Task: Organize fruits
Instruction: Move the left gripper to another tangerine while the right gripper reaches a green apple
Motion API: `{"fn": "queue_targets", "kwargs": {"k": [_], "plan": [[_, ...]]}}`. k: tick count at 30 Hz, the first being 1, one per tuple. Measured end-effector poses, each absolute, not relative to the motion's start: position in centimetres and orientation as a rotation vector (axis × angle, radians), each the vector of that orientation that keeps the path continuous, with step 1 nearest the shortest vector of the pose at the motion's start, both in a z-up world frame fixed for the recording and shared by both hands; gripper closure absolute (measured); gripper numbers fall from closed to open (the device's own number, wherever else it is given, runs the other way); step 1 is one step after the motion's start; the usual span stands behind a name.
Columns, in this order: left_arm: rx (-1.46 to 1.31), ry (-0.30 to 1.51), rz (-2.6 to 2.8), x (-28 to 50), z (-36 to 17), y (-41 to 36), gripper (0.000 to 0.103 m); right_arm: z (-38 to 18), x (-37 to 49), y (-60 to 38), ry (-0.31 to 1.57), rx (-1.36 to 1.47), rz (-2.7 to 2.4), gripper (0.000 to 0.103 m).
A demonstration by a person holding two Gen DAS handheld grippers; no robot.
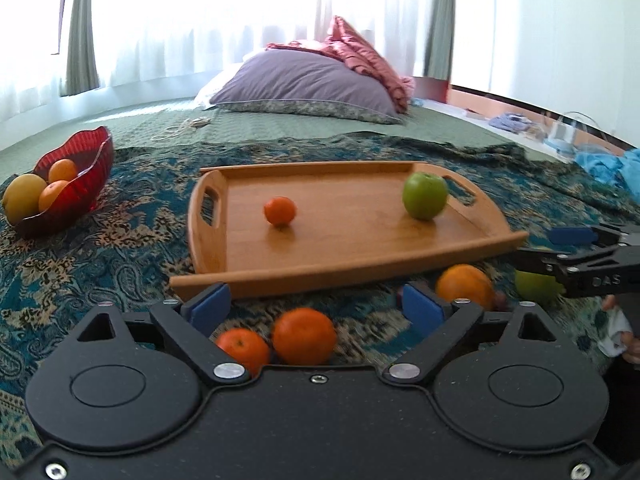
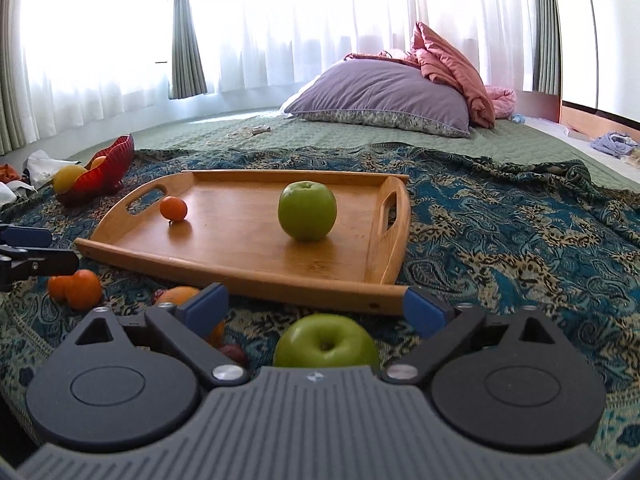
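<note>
A wooden tray [image 1: 352, 270] lies on the patterned bedspread and holds a small orange [image 1: 280, 211] and a green apple [image 1: 425, 196]. My left gripper [image 1: 316, 304] is open just in front of the tray's near rim, with two oranges [image 1: 304, 336] lying on the cloth between its fingers, untouched. Another orange [image 1: 464, 286] lies to their right. My right gripper [image 2: 316, 306] is open too, over a second green apple [image 2: 326, 342] that rests on the cloth between its fingers. The pads touch nothing.
A red glass bowl [image 1: 76, 192] with oranges and a yellow fruit stands left of the tray. A small dark fruit [image 2: 234, 354] lies by the right gripper's left finger. A purple pillow [image 1: 304, 84] and a pink blanket lie at the far end of the bed.
</note>
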State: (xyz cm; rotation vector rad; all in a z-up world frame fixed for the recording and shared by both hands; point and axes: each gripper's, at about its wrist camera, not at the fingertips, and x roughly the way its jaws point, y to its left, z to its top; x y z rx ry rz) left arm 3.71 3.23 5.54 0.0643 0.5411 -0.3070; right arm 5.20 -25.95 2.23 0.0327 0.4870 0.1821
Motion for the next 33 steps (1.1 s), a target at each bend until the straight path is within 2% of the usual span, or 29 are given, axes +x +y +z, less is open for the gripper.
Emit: {"fn": "queue_targets", "kwargs": {"k": [4, 7, 10, 12, 14, 33], "plan": [[0.083, 0.551, -0.341, 2.3, 5.2, 2.7, 0.016, 1.8, 4.2, -25.8, 0.47, 0.026, 0.175, 0.001], [0.079, 0.567, -0.335, 1.9, 4.7, 2.7, 0.022, 1.5, 3.7, -25.7, 0.459, 0.019, 0.17, 0.0], [0.048, 0.596, -0.304, 2.0, 4.1, 2.9, 0.034, 1.3, 3.3, -25.6, 0.452, 0.017, 0.163, 0.0], [0.027, 0.621, -0.288, 2.1, 3.7, 3.0, 0.047, 1.1, 3.2, -25.6, 0.445, 0.022, 0.153, 0.0], [0.019, 0.638, -0.279, 2.3, 3.3, 3.0, 0.051, 0.9, 3.0, -25.6, 0.439, 0.025, 0.144, 0.0], [0.005, 0.601, -0.176, 3.6, 1.9, 2.2, 0.055, -1.2, 3.5, -25.4, 0.488, 0.038, 0.104, 0.0]]}}
